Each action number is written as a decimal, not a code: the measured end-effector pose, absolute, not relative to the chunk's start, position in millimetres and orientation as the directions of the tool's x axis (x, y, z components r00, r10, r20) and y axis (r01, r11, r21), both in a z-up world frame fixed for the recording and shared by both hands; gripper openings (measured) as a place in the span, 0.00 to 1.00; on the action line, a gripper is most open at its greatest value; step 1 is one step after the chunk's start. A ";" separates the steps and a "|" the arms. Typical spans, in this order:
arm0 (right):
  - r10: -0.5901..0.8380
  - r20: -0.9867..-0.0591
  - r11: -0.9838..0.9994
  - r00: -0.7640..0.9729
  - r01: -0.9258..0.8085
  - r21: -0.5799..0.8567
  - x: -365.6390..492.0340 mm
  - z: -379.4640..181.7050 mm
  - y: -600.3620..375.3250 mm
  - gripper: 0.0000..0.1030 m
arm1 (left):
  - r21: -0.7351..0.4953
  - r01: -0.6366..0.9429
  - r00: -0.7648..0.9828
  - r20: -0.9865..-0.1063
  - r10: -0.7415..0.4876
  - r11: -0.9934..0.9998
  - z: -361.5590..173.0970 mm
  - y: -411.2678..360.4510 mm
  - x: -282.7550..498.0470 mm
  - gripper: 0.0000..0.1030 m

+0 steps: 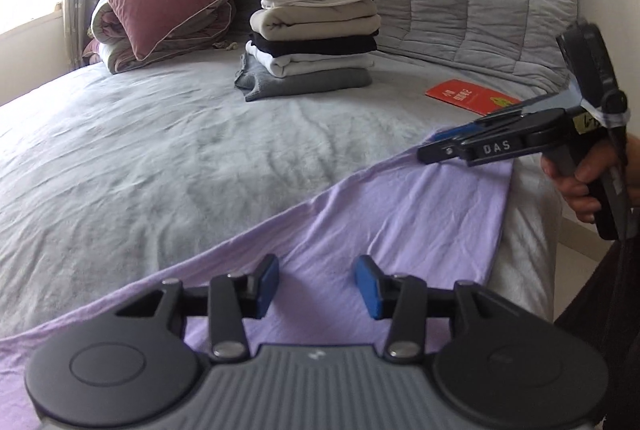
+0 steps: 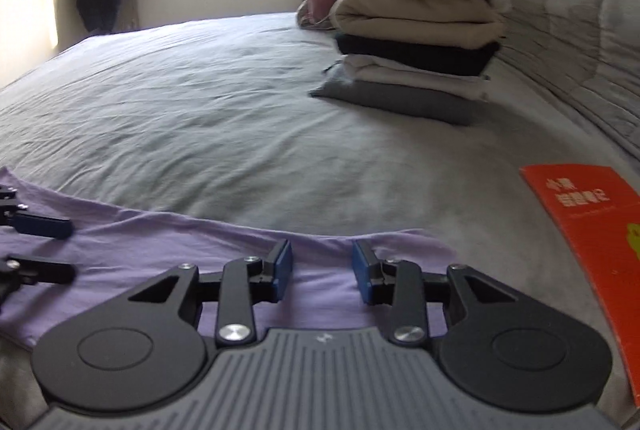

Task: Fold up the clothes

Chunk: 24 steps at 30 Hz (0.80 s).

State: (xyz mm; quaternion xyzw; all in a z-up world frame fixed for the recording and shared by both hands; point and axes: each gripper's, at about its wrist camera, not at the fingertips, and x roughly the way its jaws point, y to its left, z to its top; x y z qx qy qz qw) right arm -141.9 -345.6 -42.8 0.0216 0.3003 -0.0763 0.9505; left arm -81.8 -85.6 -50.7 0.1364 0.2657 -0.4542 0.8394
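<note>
Both grippers, the left gripper (image 1: 316,286) and the right gripper (image 2: 322,272), are black with blue pads (image 1: 269,284), silver screws and ribbed grey bodies; "DAS" marks the right one.

Soft cloth, matt plastic

The lilac garment (image 1: 360,213) was smooth thin cloth, the grey bed cover (image 1: 160,165) fuzzy; the left tool (image 1: 316,286) matt black plastic with blue pads.

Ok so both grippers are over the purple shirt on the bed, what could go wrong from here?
1. Both the left gripper and right gripper are open above the purple shirt; a shallow pinch may catch only one layer, or the grey bedsheet underneath.
2. The shirt lies close to the bed's near edge, so a loose grip could let it slide off.
3. The red booklet sits beside the right gripper and might get swept along.
</note>
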 end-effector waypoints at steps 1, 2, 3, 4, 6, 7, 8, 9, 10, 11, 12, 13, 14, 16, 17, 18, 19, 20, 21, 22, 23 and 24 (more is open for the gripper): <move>-0.150 -0.571 0.983 0.807 0.183 0.000 -143.8 -41.8 -352.5 0.35 | -0.011 0.832 0.450 -0.570 -0.687 0.554 -49.6 -84.1 -83.4 0.44; -0.167 -0.568 0.978 0.806 0.209 0.010 -146.2 -40.6 -359.1 0.36 | -0.010 0.830 0.453 -0.571 -0.685 0.557 -48.6 -82.6 -85.0 0.44; -0.176 -0.568 0.973 0.804 0.229 0.022 -148.4 -39.4 -364.6 0.36 | -0.007 0.830 0.454 -0.572 -0.684 0.557 -48.4 -81.0 -86.8 0.44; -0.184 -0.567 0.969 0.803 0.245 0.033 -150.9 -37.8 -368.9 0.37 | -0.004 0.831 0.455 -0.572 -0.683 0.557 -48.2 -78.9 -88.9 0.44; -0.205 -0.565 0.961 0.799 0.274 0.038 -156.2 -34.3 -373.5 0.38 | 0.002 0.830 0.458 -0.572 -0.680 0.557 -48.7 -69.8 -95.9 0.45; -0.215 -0.566 0.957 0.796 0.286 0.038 -157.4 -32.9 -375.2 0.39 | 0.005 0.830 0.459 -0.573 -0.679 0.557 -48.9 -65.3 -99.3 0.45; -0.225 -0.568 0.954 0.792 0.299 0.038 -158.7 -31.6 -376.7 0.39 | 0.007 0.830 0.461 -0.573 -0.678 0.558 -49.2 -60.3 -102.7 0.45; -0.234 -0.571 0.950 0.787 0.311 0.039 -159.7 -30.7 -377.4 0.39 | 0.007 0.827 0.465 -0.572 -0.676 0.563 -49.6 -53.4 -105.1 0.45; -0.242 -0.574 0.946 0.782 0.322 0.039 -160.5 -30.2 -377.8 0.39 | 0.006 0.822 0.470 -0.574 -0.671 0.570 -49.9 -47.0 -104.8 0.46; -0.251 -0.577 0.942 0.777 0.333 0.037 -160.7 -29.7 -378.0 0.39 | 0.003 0.816 0.474 -0.575 -0.667 0.578 -49.5 -39.7 -105.9 0.46; -0.261 -0.579 0.938 0.773 0.344 0.037 -160.5 -28.9 -377.8 0.39 | -0.002 0.809 0.479 -0.575 -0.663 0.587 -49.1 -30.3 -107.9 0.46; -0.267 -0.580 0.935 0.770 0.353 0.038 -160.7 -27.9 -377.6 0.39 | -0.006 0.803 0.484 -0.576 -0.658 0.596 -48.7 -20.7 -110.1 0.46; -0.270 -0.580 0.932 0.769 0.359 0.041 -160.1 -26.7 -376.9 0.39 | -0.009 0.796 0.489 -0.577 -0.654 0.605 -48.2 -10.3 -112.6 0.46; -0.270 -0.578 0.931 0.770 0.361 0.045 -157.8 -23.0 -373.8 0.39 | -0.013 0.785 0.499 -0.580 -0.644 0.619 -47.4 8.4 -117.7 0.46; -0.271 -0.578 0.932 0.770 0.360 0.043 -155.8 -20.8 -371.3 0.39 | -0.016 0.780 0.501 -0.583 -0.639 0.626 -47.0 18.4 -120.2 0.46; -0.271 -0.576 0.932 0.771 0.359 0.041 -153.6 -18.6 -368.6 0.40 | -0.023 0.774 0.502 -0.588 -0.634 0.633 -46.7 28.9 -122.4 0.46; -0.271 -0.575 0.933 0.772 0.357 0.039 -151.1 -16.6 -365.0 0.40 | -0.028 0.770 0.500 -0.594 -0.630 0.637 -46.5 38.0 -124.5 0.46; -0.266 -0.573 0.936 0.775 0.351 0.041 -148.3 -14.5 -361.2 0.40 | -0.034 0.767 0.497 -0.599 -0.627 0.641 -46.2 47.5 -126.5 0.46; -0.260 -0.571 0.938 0.779 0.345 0.043 -145.4 -12.5 -357.3 0.41 | -0.044 0.767 0.488 -0.606 -0.628 0.640 -45.8 57.8 -128.2 0.46; -0.253 -0.569 0.940 0.783 0.338 0.046 -141.9 -10.7 -353.1 0.41 | -0.054 0.769 0.479 -0.612 -0.630 0.637 -44.8 66.3 -129.3 0.47; -0.246 -0.568 0.943 0.785 0.330 0.048 -138.0 -9.2 -348.2 0.41 | -0.061 0.763 0.480 -0.612 -0.628 0.643 -42.8 74.4 -130.3 0.47; -0.236 -0.569 0.946 0.788 0.319 0.050 -133.8 -7.9 -342.5 0.41 | -0.069 0.758 0.480 -0.613 -0.627 0.648 -40.9 82.4 -131.4 0.47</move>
